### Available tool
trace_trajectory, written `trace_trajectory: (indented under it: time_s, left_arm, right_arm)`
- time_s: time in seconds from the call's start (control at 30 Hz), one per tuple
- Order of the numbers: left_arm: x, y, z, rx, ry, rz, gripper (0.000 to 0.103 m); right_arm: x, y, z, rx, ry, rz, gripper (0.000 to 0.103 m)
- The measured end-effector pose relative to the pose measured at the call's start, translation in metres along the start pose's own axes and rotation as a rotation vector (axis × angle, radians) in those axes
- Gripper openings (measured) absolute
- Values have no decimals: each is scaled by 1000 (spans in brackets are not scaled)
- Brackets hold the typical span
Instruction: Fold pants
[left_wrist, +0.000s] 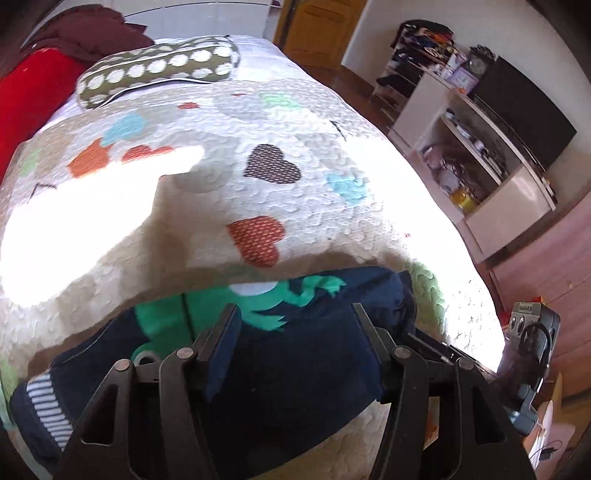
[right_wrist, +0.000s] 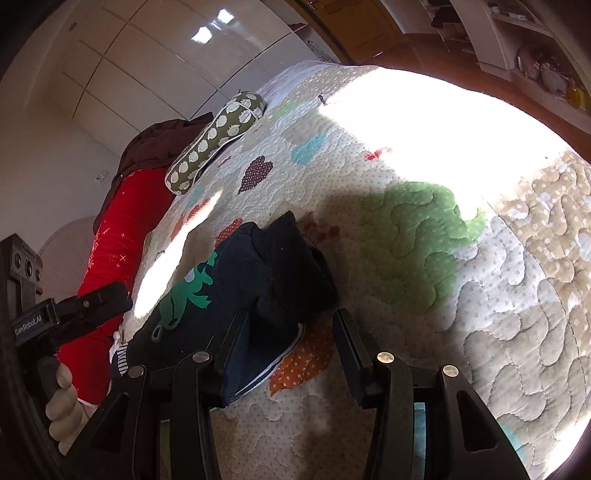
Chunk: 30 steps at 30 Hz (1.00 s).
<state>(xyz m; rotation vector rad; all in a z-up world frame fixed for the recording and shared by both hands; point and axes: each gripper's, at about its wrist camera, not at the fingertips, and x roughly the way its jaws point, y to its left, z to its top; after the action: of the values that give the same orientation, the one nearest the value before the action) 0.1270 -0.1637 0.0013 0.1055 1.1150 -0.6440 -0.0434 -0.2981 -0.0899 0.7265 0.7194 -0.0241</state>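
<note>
The navy pants (left_wrist: 295, 354) with a green dinosaur print and striped cuffs lie folded in a bundle on the quilted bed. They also show in the right wrist view (right_wrist: 240, 295). My left gripper (left_wrist: 295, 325) is open, its fingers spread over the bundle, empty. My right gripper (right_wrist: 290, 332) is open, its fingers straddling the bundle's near corner, holding nothing. The right gripper shows at the right edge of the left wrist view (left_wrist: 532, 354). The left gripper, held by a hand, shows at the left of the right wrist view (right_wrist: 55, 317).
The quilt (left_wrist: 295, 192) has coloured hearts and bright sun patches. A spotted olive pillow (left_wrist: 159, 70), a red blanket (left_wrist: 33, 92) and a dark garment (left_wrist: 88, 33) lie at the bed's far end. White shelves (left_wrist: 476, 155) stand on the right.
</note>
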Motion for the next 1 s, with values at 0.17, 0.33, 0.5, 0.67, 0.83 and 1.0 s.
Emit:
trace_trajectory:
  time_s: [0.17,0.33,0.5,0.67,0.83,1.0]
  left_arm:
    - [54,-41,35,73,82,-43,58]
    - [107,-53,46,116,217,-95,58]
    - [113,-53,41,141,273,-187,20]
    - [71,-29,37,85,190,-233,3]
    - [13,25,13,-44,50,-241,3]
    - [-23,101,-30,-242,-20,-132,24]
  right_arm:
    - [10,4,-1,-24,10,19,56]
    - [16,10,-7,-56,-11,16,57]
    - [23,19,-7,-96,-12,29,14]
    - [13,45,0,-168,-33,58,13]
    - [10,89,-5,-282,-8,113,13]
    - [38,137,-34,-425,94,145,23]
